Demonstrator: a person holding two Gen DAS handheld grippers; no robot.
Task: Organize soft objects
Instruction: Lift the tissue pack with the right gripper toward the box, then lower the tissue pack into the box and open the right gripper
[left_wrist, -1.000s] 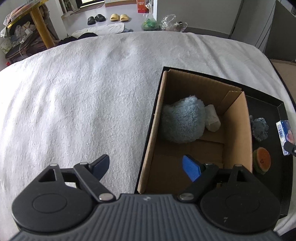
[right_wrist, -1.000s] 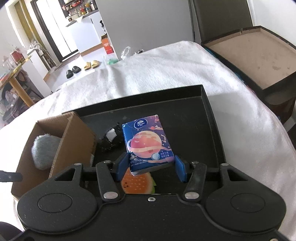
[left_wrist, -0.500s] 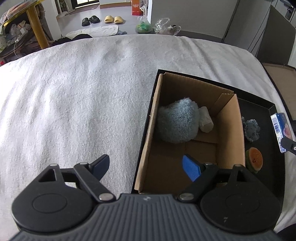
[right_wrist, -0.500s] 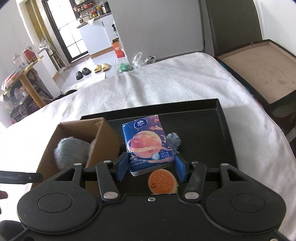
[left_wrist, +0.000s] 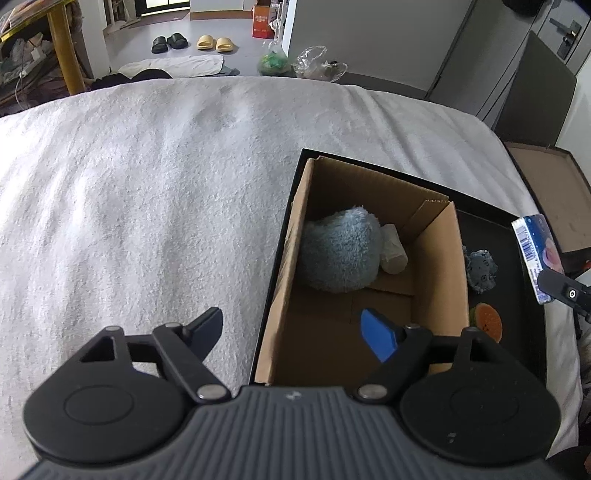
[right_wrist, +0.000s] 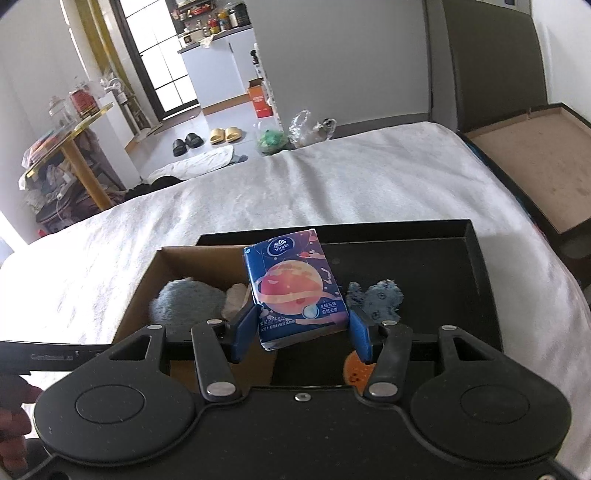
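My right gripper (right_wrist: 301, 332) is shut on a blue tissue pack (right_wrist: 295, 288) with a planet print, held above the black tray (right_wrist: 480, 258); the pack also shows at the right edge of the left wrist view (left_wrist: 535, 254). A cardboard box (left_wrist: 439, 258) stands on the tray's left part and holds a fluffy blue-grey plush (left_wrist: 341, 251) and a small cream item (left_wrist: 393, 249). A small blue-grey soft toy (left_wrist: 480, 269) and a round orange toy (left_wrist: 487, 325) lie on the tray beside the box. My left gripper (left_wrist: 295, 328) is open and empty above the box's near left wall.
The tray rests on a bed with a white fuzzy cover (left_wrist: 147, 184). A large brown-lined open box (right_wrist: 535, 155) stands off the bed's right side. Slippers (left_wrist: 214, 42), bags and a yellow-legged table (left_wrist: 66, 55) are on the floor beyond.
My right gripper has risen and drawn back with the tissue pack, and the box now shows under it. My left gripper has pulled back a little; its jaws stay open.
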